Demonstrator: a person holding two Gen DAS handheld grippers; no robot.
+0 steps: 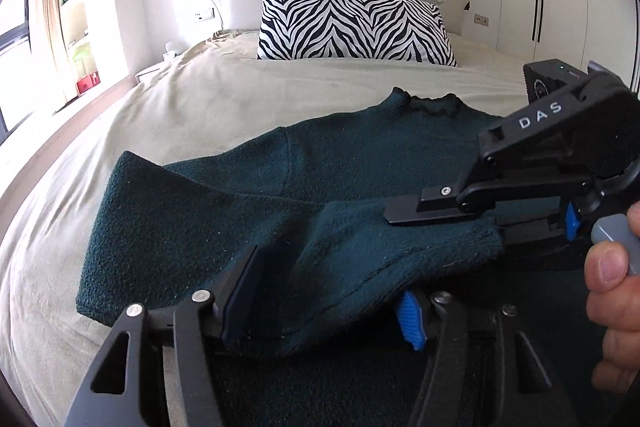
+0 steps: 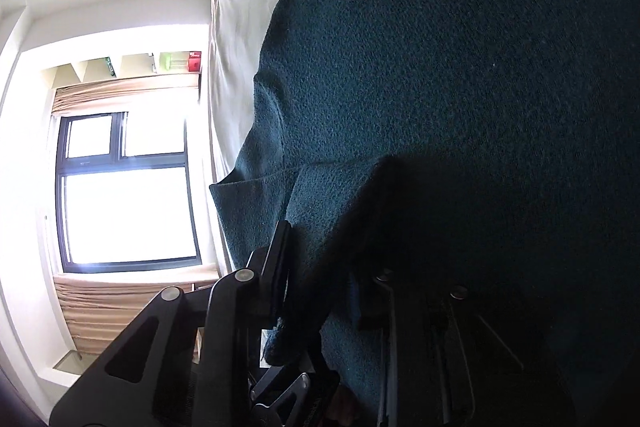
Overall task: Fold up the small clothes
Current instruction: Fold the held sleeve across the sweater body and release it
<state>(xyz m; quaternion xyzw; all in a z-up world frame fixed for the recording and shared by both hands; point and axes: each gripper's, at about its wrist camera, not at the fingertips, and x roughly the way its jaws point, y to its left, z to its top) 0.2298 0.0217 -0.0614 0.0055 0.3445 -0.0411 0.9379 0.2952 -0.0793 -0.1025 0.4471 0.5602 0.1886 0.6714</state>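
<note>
Teal sweater (image 1: 320, 163) sleeve pinched by both: left hand-held gripper (image 1: 326, 301), right hand-held gripper (image 1: 444, 217) sideways.

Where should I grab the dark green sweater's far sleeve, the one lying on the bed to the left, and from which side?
Grip the sleeve of the sweater at its free outer end, coming in from the left over the bare bed sheet. That end lies flat and unobstructed, so one finger could probably slide under its edge.
</note>
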